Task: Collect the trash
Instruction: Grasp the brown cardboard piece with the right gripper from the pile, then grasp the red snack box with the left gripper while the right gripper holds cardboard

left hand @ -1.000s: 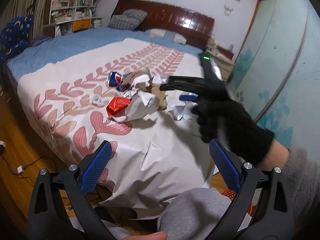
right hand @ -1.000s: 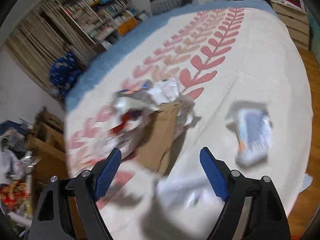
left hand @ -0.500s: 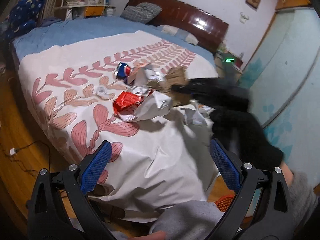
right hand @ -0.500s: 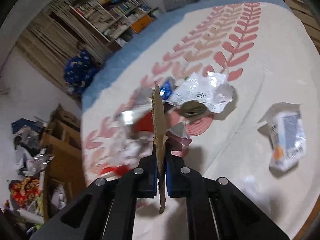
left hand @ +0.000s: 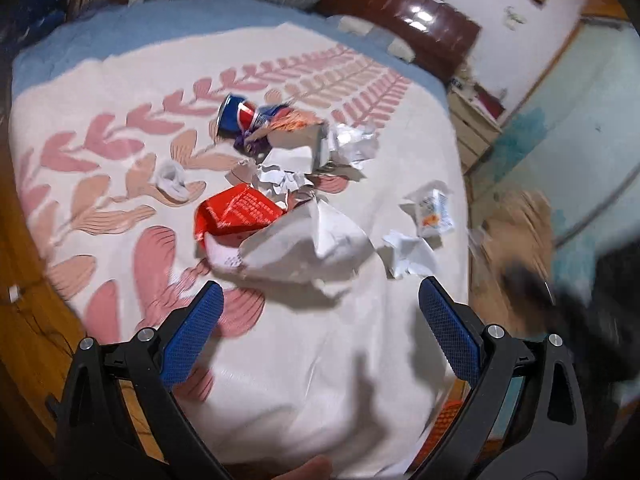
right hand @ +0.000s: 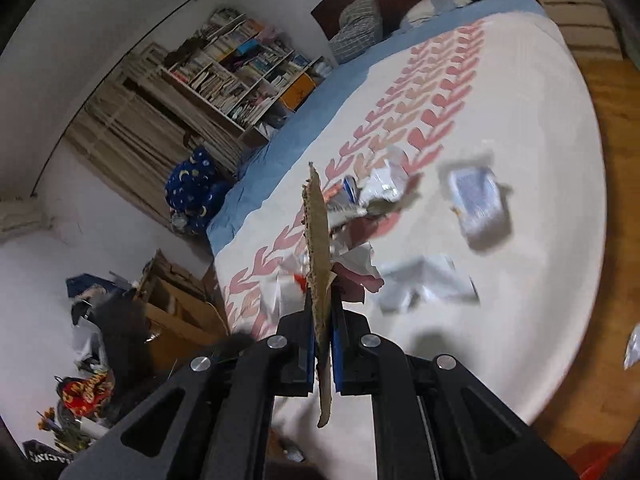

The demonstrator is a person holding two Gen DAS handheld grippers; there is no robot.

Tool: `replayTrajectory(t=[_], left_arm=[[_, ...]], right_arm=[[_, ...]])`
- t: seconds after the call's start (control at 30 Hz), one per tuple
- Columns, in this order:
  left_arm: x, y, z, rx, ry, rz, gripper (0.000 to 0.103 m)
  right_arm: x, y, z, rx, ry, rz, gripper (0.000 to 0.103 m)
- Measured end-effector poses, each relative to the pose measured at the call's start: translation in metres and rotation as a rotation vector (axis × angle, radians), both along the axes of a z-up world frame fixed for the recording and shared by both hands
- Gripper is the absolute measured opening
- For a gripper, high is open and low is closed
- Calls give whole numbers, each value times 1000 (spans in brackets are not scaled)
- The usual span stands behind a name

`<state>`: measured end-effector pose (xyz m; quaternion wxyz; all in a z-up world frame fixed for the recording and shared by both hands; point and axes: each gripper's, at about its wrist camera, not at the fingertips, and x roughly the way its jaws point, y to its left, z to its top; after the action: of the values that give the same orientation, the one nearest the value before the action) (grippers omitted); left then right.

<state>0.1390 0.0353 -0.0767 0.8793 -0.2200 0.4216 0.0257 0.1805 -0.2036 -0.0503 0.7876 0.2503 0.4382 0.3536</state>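
Observation:
A pile of trash lies on the bed: a crushed blue can [left hand: 240, 116], a red wrapper [left hand: 236, 212], crumpled white paper [left hand: 304, 248], a small white packet [left hand: 434, 210] and a paper ball [left hand: 172, 178]. My left gripper [left hand: 316, 332] is open and empty, above the bed's near edge, short of the pile. My right gripper [right hand: 322, 320] is shut on a brown cardboard piece [right hand: 318, 232], held edge-on and lifted off the bed. It appears blurred at the right of the left wrist view [left hand: 516, 240].
The bed has a cream cover with pink leaf print [left hand: 120, 152] and a dark headboard [left hand: 400, 12]. A bookshelf [right hand: 240, 76] and cluttered boxes [right hand: 172, 308] stand beside the bed. An orange basket [left hand: 444, 420] shows below the bed edge. Wooden floor [right hand: 612, 160] runs along the far side.
My right gripper closed on the cardboard piece, lifted it out of the pile and carried it off to the right. My left gripper moved closer over the bed, still open.

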Motion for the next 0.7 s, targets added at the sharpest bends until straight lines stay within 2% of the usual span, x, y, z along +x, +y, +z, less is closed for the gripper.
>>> replayTrajectory(t=[0.13, 0.23, 0.3, 0.33, 0.37, 0.4, 0.43, 0.47, 0.57, 0.6, 0.63, 0.67, 0.7], left_arm=[[36, 9, -18, -22, 58, 76, 97], [51, 18, -39, -35, 146, 140, 97], [51, 24, -48, -53, 145, 164, 94], [49, 24, -46, -42, 142, 171, 73], [47, 25, -45, -18, 145, 168, 43], [44, 28, -48, -14, 159, 178, 35], [40, 33, -49, -34, 163, 197, 19], [34, 43, -50, -86, 159, 214, 13], [15, 62, -52, -191, 142, 243, 10], [7, 65, -50, -203, 128, 249, 9], [2, 66, -47, -187, 116, 248, 1], [-6, 64, -43, -152, 107, 244, 1], [-12, 65, -39, -156, 101, 246, 1]], right_arm=[[-28, -18, -20, 20, 37, -30, 8], [-42, -28, -31, 29, 63, -59, 8], [-47, -34, -37, 27, 74, -71, 8], [-48, -33, -39, 18, 74, -70, 8], [-50, -33, -41, 7, 73, -69, 8], [-52, -34, -42, 2, 73, -67, 8], [-53, -35, -43, -1, 73, -65, 8], [-53, -34, -43, -2, 72, -66, 8], [-54, -33, -37, 0, 64, -61, 8], [-55, -33, -35, -4, 57, -59, 8], [-58, -33, -33, -6, 49, -56, 8], [-60, -35, -30, 0, 45, -52, 8], [-62, -37, -27, 4, 41, -53, 8]])
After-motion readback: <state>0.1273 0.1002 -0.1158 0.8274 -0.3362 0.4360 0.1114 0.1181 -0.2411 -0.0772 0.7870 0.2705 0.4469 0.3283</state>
